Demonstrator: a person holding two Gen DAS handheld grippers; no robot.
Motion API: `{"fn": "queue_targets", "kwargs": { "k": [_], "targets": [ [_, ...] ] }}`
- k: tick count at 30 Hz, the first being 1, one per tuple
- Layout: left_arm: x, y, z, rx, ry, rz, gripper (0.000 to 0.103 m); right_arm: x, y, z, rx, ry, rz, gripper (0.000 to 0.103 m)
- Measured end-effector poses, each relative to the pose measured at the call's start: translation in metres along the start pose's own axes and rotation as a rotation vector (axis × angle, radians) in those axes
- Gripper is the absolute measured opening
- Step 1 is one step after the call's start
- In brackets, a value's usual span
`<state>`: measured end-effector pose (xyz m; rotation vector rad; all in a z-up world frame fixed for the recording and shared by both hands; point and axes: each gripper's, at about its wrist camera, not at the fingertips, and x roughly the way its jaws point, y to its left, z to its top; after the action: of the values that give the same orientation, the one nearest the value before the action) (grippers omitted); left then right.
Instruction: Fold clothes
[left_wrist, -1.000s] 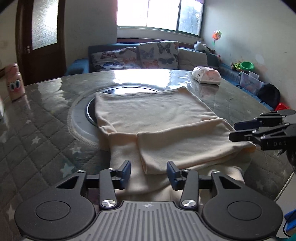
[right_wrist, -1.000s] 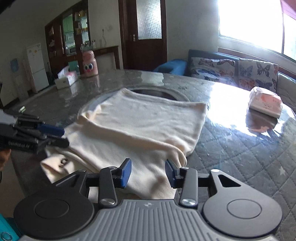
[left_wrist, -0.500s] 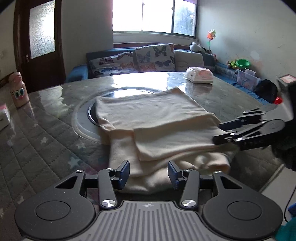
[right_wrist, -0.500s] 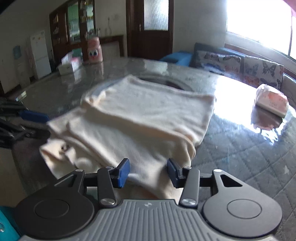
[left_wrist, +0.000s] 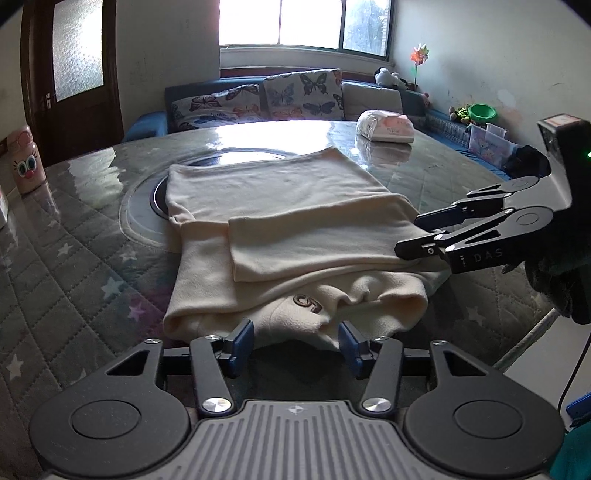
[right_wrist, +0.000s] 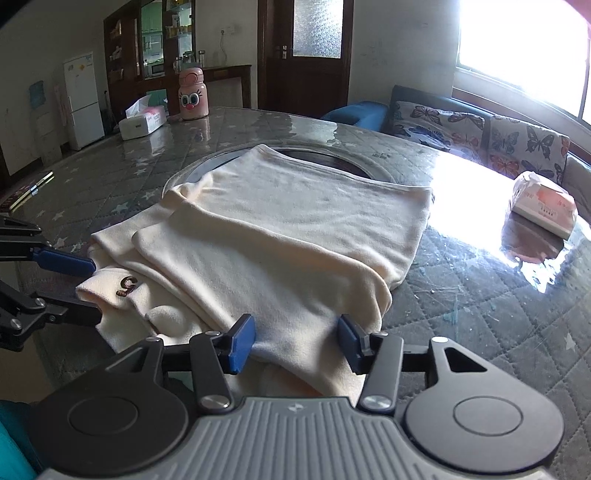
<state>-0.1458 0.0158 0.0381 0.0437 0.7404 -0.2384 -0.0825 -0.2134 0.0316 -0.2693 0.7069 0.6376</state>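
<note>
A cream garment lies partly folded on the round table, with sleeves laid over its body and a brown letter on the near hem. It also shows in the right wrist view. My left gripper is open, its jaws at the garment's near edge with nothing between them. My right gripper is open, its jaws either side of the garment's near right corner. The right gripper also appears at the right of the left wrist view, and the left gripper at the left of the right wrist view.
The table has a grey quilted star cover under glass and a round inset in the middle. A tissue pack lies at the far right. A pink bottle and a tissue box stand at the far left. A sofa is behind.
Both grippers have pulled back towards the table's near edge and dropped lower. The garment's near hem now hangs in front of both open jaws. The garment itself has not shifted.
</note>
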Motion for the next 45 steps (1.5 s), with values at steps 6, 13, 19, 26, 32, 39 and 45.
{"fn": "queue_targets", "kwargs": {
  "k": [6, 13, 19, 26, 32, 39, 45],
  "targets": [
    [0.002, 0.005, 0.002, -0.003, 0.004, 0.012, 0.035, -0.006, -0.001, -0.002, 0.004, -0.019, -0.017, 0.052],
    [-0.009, 0.007, 0.007, 0.025, 0.004, 0.007, 0.039, -0.023, 0.004, -0.003, -0.038, -0.050, -0.025, 0.053],
    [-0.007, 0.000, 0.011, 0.043, 0.037, -0.022, 0.046, -0.031, 0.018, -0.006, -0.152, -0.043, -0.016, 0.060],
    [0.000, 0.000, 0.016, 0.039, 0.079, -0.024, 0.024, -0.035, 0.038, -0.017, -0.337, -0.030, -0.003, 0.065],
    [-0.005, 0.011, 0.035, 0.022, 0.034, -0.055, 0.014, -0.028, 0.059, -0.026, -0.503, -0.043, 0.031, 0.065],
    [0.010, 0.026, 0.060, 0.000, -0.001, -0.094, 0.014, -0.013, 0.056, -0.011, -0.425, -0.051, 0.082, 0.035],
    [0.003, 0.033, 0.055, 0.050, -0.047, -0.094, 0.048, -0.005, 0.031, 0.014, -0.207, -0.035, 0.149, 0.012]
  ]
}}
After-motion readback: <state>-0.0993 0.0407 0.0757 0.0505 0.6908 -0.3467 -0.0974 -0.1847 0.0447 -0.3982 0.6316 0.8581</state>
